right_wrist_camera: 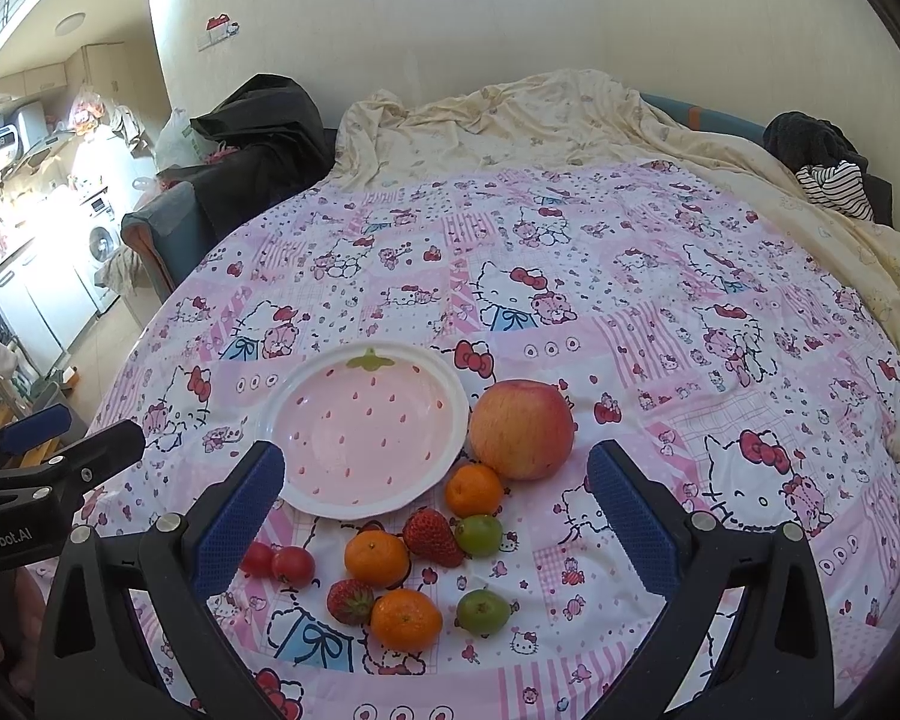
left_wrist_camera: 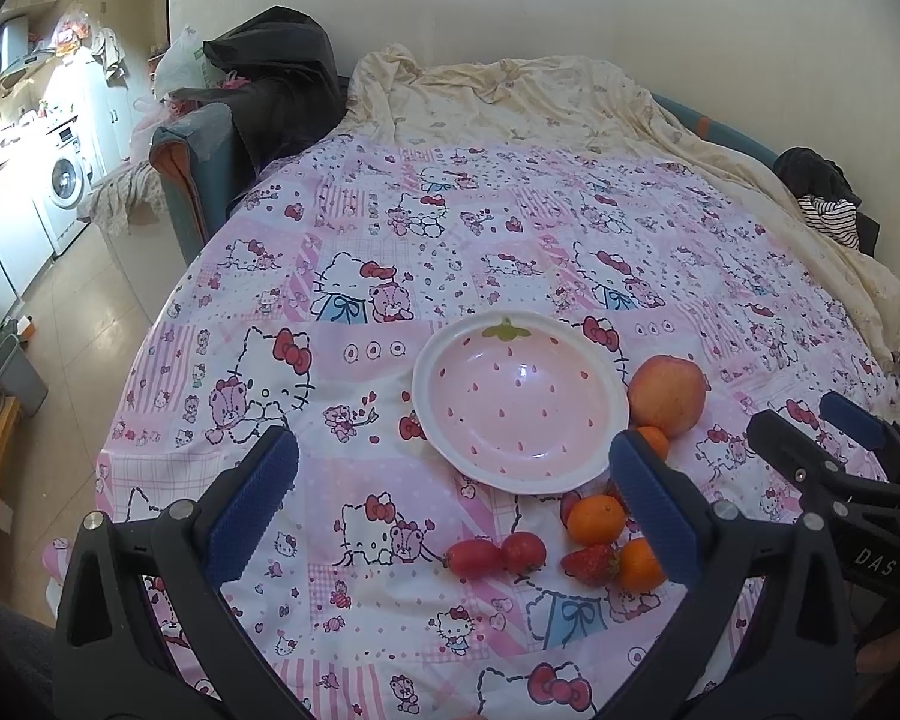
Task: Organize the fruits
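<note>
Both claws hang spread wide with nothing between their pads: the left claw [left_wrist_camera: 453,507] low over the bed, the right claw [right_wrist_camera: 435,513] beside it. The strawberry-patterned plate [right_wrist_camera: 450,390] sits bare on the pink cartoon-cat bedspread [right_wrist_camera: 630,300]. Just right of it rests the apple [right_wrist_camera: 522,429], touching a tangerine [right_wrist_camera: 474,489]. Nearer the camera cluster two more tangerines, two strawberries [right_wrist_camera: 433,537], two green grapes [right_wrist_camera: 479,534] and two cherry tomatoes [right_wrist_camera: 292,565].
</note>
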### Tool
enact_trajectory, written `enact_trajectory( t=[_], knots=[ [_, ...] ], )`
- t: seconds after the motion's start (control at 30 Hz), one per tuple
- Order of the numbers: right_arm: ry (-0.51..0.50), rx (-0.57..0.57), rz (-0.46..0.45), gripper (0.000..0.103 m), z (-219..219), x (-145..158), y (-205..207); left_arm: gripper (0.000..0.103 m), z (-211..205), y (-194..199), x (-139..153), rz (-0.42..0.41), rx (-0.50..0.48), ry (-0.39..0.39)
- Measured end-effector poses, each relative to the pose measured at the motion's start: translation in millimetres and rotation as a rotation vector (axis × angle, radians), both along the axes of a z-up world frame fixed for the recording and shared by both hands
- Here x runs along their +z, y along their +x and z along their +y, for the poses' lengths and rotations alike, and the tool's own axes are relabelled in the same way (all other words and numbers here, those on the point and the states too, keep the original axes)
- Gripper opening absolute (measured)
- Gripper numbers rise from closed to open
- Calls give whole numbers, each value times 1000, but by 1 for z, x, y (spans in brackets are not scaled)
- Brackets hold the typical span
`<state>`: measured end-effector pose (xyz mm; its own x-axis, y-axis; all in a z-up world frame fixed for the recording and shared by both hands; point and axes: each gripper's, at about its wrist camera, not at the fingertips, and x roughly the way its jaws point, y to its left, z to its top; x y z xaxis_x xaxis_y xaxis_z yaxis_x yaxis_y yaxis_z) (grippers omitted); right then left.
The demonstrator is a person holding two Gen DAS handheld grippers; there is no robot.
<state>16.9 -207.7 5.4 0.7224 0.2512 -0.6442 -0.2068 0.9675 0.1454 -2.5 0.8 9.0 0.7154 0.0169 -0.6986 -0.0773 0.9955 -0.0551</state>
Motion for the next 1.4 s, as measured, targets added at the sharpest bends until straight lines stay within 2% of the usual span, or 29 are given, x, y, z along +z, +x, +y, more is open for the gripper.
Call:
enact_trajectory(
  t=[1.4],
  knots=[
    [-2,-1,1,103,-1,-1,0,102,0,-1,-2,3,1,-2]
  ],
)
